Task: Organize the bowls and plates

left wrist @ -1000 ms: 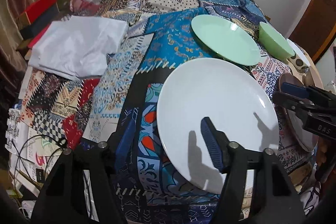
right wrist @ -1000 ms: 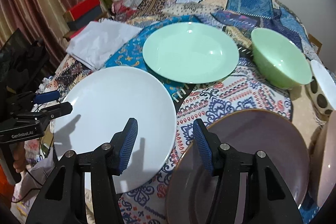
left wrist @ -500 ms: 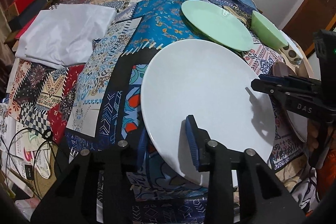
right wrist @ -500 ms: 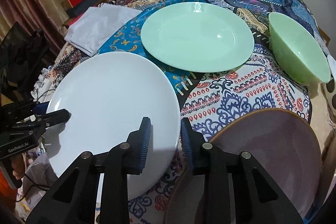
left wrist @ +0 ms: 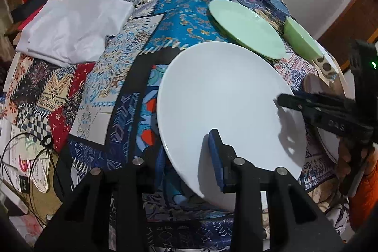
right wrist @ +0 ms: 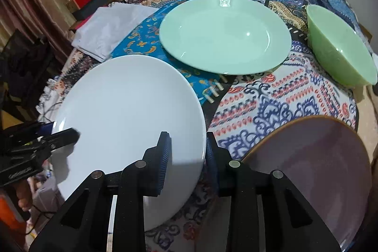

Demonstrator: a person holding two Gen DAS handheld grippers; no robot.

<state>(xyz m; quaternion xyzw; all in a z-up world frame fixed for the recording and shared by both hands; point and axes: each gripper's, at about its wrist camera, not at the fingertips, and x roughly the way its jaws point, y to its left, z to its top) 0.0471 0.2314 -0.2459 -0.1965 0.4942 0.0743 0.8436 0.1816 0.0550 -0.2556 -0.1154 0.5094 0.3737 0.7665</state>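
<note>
Both grippers pinching the same white plate [left wrist: 226, 98] at opposite rims. Left gripper [left wrist: 189, 157]: fingers [left wrist: 216, 157] clamped on the near-left edge, having just closed in. Right gripper [right wrist: 186, 157]: fingers [right wrist: 164, 157] clamped on the near-right edge, also just closed. Plate tilted, near edge lifted off the patchwork-covered counter [left wrist: 106, 77]. Just right of it, a mauve plate [right wrist: 311, 162] lying flat. Further back, mint green plate [right wrist: 224, 34], with a green bowl [right wrist: 340, 56] beside it. Far left, folded white cloth [left wrist: 73, 25].
</note>
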